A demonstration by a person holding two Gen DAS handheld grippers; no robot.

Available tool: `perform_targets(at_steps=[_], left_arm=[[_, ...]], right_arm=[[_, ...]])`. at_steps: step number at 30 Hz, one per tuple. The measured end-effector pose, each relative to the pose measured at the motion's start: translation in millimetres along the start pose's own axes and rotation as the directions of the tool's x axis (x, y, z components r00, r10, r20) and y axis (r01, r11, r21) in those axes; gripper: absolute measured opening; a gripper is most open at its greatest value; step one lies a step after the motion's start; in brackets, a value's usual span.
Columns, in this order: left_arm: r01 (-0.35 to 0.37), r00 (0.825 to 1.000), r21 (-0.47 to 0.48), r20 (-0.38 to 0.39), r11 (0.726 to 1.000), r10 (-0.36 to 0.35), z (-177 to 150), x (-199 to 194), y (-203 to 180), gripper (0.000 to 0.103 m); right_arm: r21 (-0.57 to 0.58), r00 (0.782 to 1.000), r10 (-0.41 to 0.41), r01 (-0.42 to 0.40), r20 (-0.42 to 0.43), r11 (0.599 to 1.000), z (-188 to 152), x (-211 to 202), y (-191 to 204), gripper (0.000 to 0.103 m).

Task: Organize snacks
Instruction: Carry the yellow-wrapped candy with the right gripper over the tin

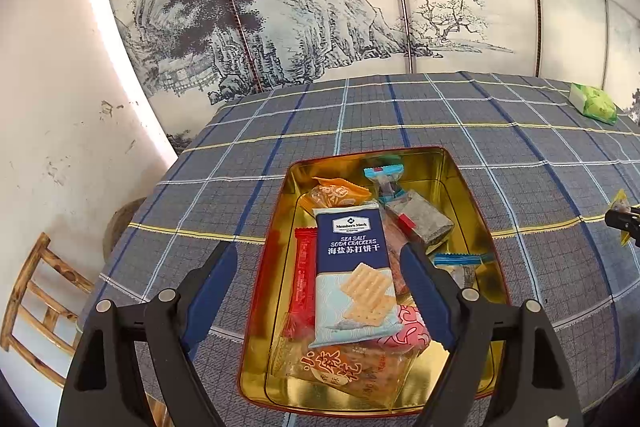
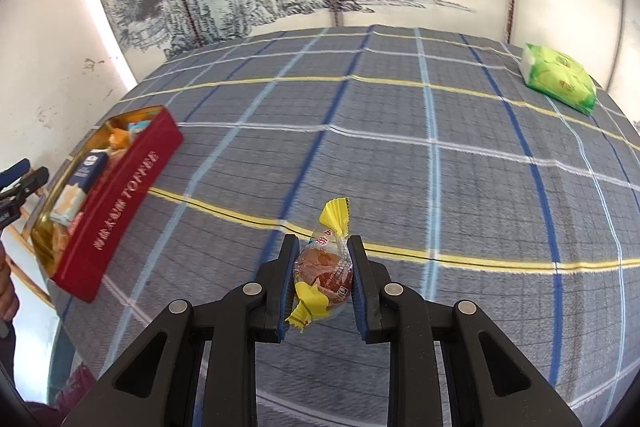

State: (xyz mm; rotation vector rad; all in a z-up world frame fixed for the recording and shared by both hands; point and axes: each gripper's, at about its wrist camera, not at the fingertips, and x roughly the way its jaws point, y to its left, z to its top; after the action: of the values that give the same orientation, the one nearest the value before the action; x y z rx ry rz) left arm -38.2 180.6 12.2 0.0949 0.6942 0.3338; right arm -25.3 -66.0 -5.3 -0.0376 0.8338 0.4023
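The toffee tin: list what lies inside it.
Inside the tin, a blue soda cracker pack lies on top. Around it show an orange packet, a red bar, a grey packet and blue-ended sweets. Whatever lies under the cracker pack is covered.

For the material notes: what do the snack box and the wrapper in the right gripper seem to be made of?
Toffee box: likely tinplate, with a mirror-like gold interior that reflects the packets and a red printed outside. Yellow-ended snack, clamped in the right gripper: thin clear plastic film, glossy and crinkled.
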Motion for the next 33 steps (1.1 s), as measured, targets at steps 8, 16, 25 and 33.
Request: perform_targets(at_steps=[8,16,25,33], left_arm=[[0.022,1.0,-0.032,-0.014,0.999,-0.023,-2.2,3.9,9.6,0.082],[-0.009,1.0,-0.109,0.016,0.994,0.011,-5.9,2.1,33.6,0.091],[-0.048,0.998,-0.116,0.034,0.992,0.052,-2.9,-1.3,47.2,0.098],[-0.06,0.997,-0.105,0.047,0.993,0.065,-1.0,-0.4,50.5,0.101]], right_arm=[[-0.097,0.995,0.101,-0.097,0.029,0.991,21.8,-14.0,60.2,0.025],[-0.163,0.971,0.238,-0.234,0.008,0.959,40.9,-5.1,124.5,0.025],[-0.2,0.934,0.353,-0.357,-0.058,0.912,53.8,30.1,188.6,0.025],[-0.201,0.925,0.366,-0.38,-0.104,0.903,53.5,56.7,210.0,0.025]])
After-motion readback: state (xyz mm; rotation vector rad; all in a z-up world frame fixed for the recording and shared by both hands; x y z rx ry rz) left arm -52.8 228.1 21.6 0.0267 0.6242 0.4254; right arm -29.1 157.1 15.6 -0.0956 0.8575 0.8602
